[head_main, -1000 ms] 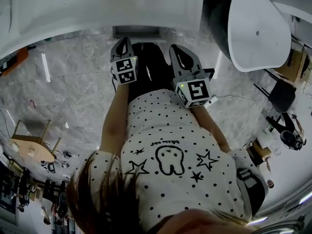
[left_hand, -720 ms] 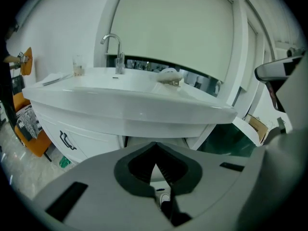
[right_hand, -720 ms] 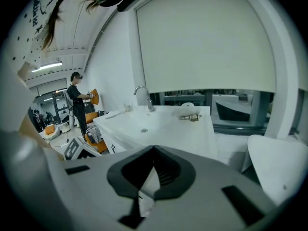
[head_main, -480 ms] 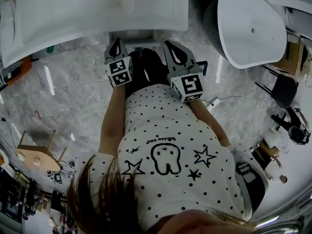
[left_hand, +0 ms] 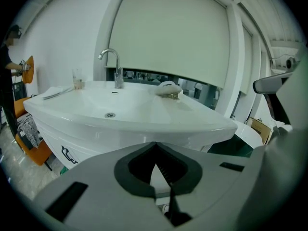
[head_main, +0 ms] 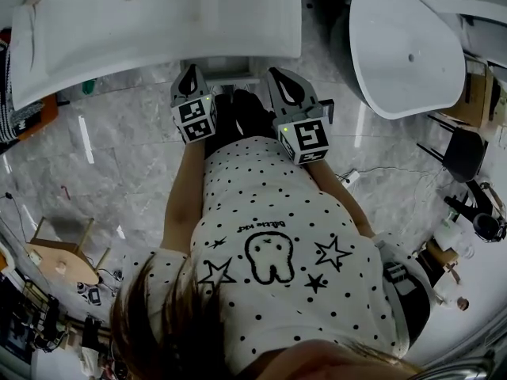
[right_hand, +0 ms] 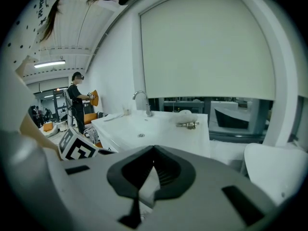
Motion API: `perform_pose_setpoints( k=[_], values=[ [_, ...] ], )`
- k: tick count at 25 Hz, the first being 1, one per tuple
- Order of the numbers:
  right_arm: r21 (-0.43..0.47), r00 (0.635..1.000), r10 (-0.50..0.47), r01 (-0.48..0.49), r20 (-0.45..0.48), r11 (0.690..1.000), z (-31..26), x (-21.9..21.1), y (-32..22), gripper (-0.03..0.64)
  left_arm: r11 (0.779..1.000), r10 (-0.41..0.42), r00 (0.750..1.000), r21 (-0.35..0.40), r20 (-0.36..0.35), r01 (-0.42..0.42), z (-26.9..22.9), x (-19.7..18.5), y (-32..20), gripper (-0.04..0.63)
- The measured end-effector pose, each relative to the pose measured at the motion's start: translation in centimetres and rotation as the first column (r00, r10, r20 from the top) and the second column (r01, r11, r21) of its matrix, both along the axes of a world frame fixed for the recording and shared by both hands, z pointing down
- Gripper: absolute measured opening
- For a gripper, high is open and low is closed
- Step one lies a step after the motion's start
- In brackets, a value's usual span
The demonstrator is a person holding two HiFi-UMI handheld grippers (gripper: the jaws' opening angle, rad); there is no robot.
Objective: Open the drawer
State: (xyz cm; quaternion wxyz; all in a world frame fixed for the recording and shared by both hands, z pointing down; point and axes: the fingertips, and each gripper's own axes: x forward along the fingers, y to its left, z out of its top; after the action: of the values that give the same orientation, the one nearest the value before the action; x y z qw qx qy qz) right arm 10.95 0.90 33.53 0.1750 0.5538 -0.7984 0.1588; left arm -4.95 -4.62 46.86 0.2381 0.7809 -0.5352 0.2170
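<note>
A white washbasin (head_main: 158, 22) on a white vanity (left_hand: 57, 143) stands in front of me, with a chrome tap (left_hand: 113, 64) at its back. Only a narrow grey strip (head_main: 230, 76) of the vanity's front shows under the basin's rim in the head view, and I cannot make out a drawer on it. My left gripper (head_main: 190, 74) is held just short of the rim; it is shut and empty. My right gripper (head_main: 279, 75) is beside it at the same height, its jaws also together with nothing between them. Both point at the basin, touching nothing.
A white bathtub (head_main: 404, 46) stands to the right of the vanity. On the basin's deck are a glass (left_hand: 77, 78) and a pale rounded object (left_hand: 167, 87). A wooden stool (head_main: 59, 252) stands on the marble floor at the left. A person (right_hand: 77, 100) stands far off.
Both grippers have risen and come closer to the basin's front rim. More of the basin now shows in the head view. The jaws stayed together.
</note>
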Motion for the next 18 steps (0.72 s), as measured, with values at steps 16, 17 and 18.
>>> perform_pose_setpoints(
  k=[16,17,18],
  values=[
    [0.049,1.000,0.003,-0.003,-0.006,0.999,-1.0,0.6,-1.7,0.014,0.997,0.034,0.999,0.064,-0.007,-0.033,-2.6,0.9,-1.5,0.005],
    [0.052,1.000,0.002,-0.002,-0.007,0.999,-1.1,0.7,-1.8,0.014,0.997,0.035,0.999,0.069,-0.007,-0.034,-2.8,1.0,-1.5,0.004],
    [0.054,1.000,0.002,-0.002,-0.009,0.999,-1.1,0.7,-1.8,0.014,0.997,0.036,0.999,0.074,-0.007,-0.035,-3.0,1.0,-1.6,0.004]
  ],
)
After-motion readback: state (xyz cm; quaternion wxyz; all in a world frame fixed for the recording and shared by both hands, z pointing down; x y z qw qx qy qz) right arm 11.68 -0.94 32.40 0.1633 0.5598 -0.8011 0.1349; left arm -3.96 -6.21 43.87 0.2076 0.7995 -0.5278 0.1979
